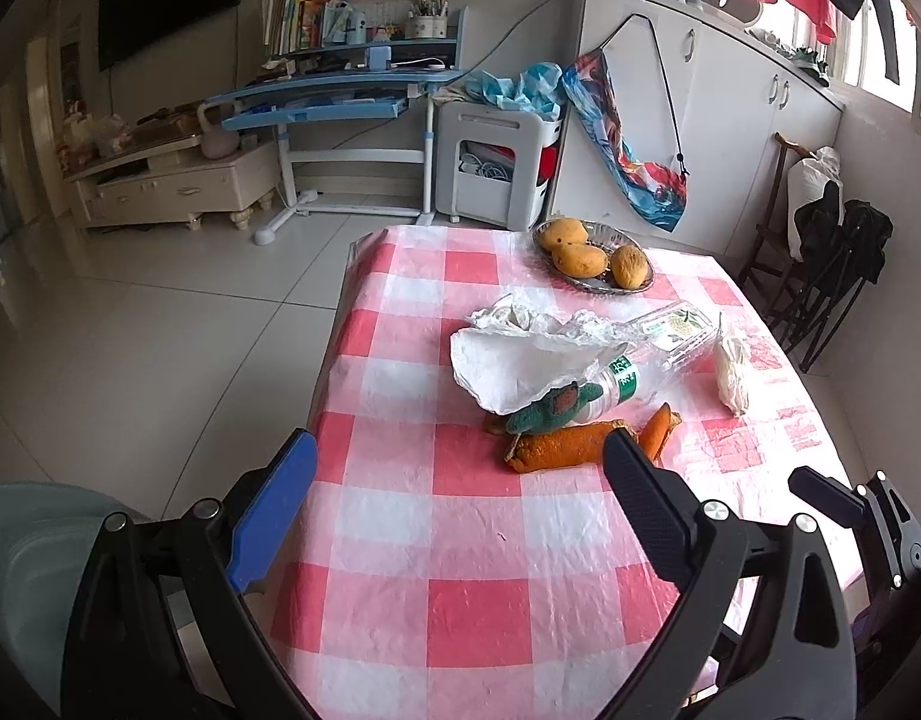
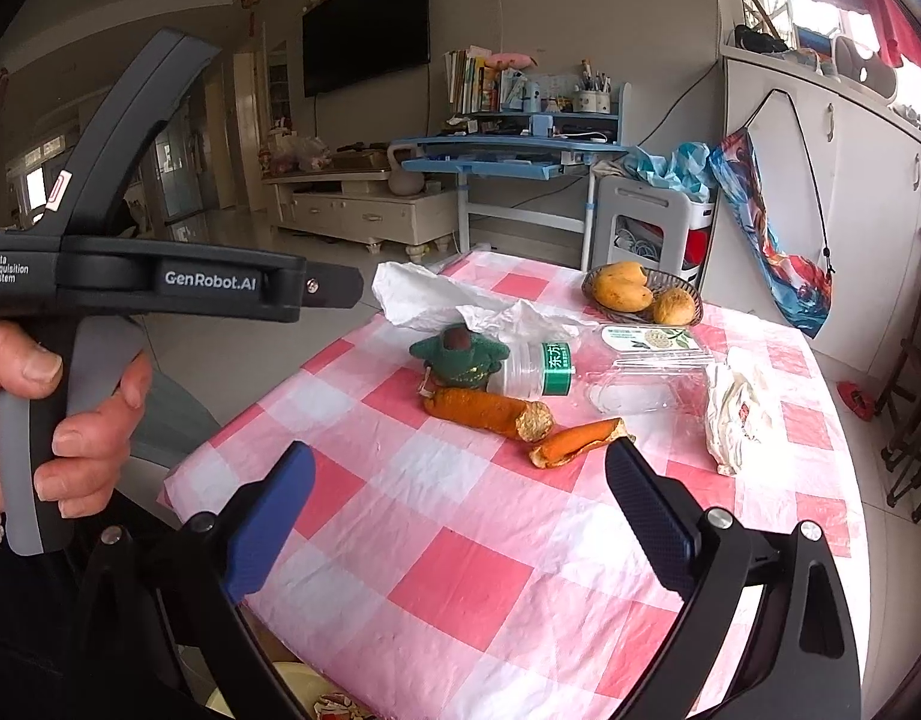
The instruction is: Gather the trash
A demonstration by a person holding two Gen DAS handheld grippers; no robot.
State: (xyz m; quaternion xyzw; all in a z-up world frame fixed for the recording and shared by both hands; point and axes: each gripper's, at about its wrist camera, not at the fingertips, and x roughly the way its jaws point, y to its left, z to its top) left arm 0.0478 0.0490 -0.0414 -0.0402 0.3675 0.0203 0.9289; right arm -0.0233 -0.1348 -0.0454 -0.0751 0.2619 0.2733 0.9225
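Observation:
On the pink-checked table point(image 2: 460, 570) lies a long orange peel point(image 2: 484, 411) point(image 1: 562, 447), with a smaller peel point(image 2: 580, 444) beside it. Behind them are a clear bottle with a green label point(image 2: 538, 369), a green knitted toy point(image 2: 460, 354), a white plastic bag point(image 2: 436, 300), a clear plastic box point(image 2: 646, 360) and a crumpled white wrapper point(image 2: 736, 414). My right gripper point(image 2: 460, 450) stands wide open just short of the peels, with nothing between its fingers. My left gripper point(image 1: 460, 438) is also open and empty, hovering near the long peel.
A bowl point(image 2: 682, 285) of mangoes sits at the table's far side. A person's hand point(image 2: 70, 420) grips the left tool's handle. Dark chairs point(image 1: 820, 252) stand to the right of the table. Tiled floor lies to the left, past the table edge.

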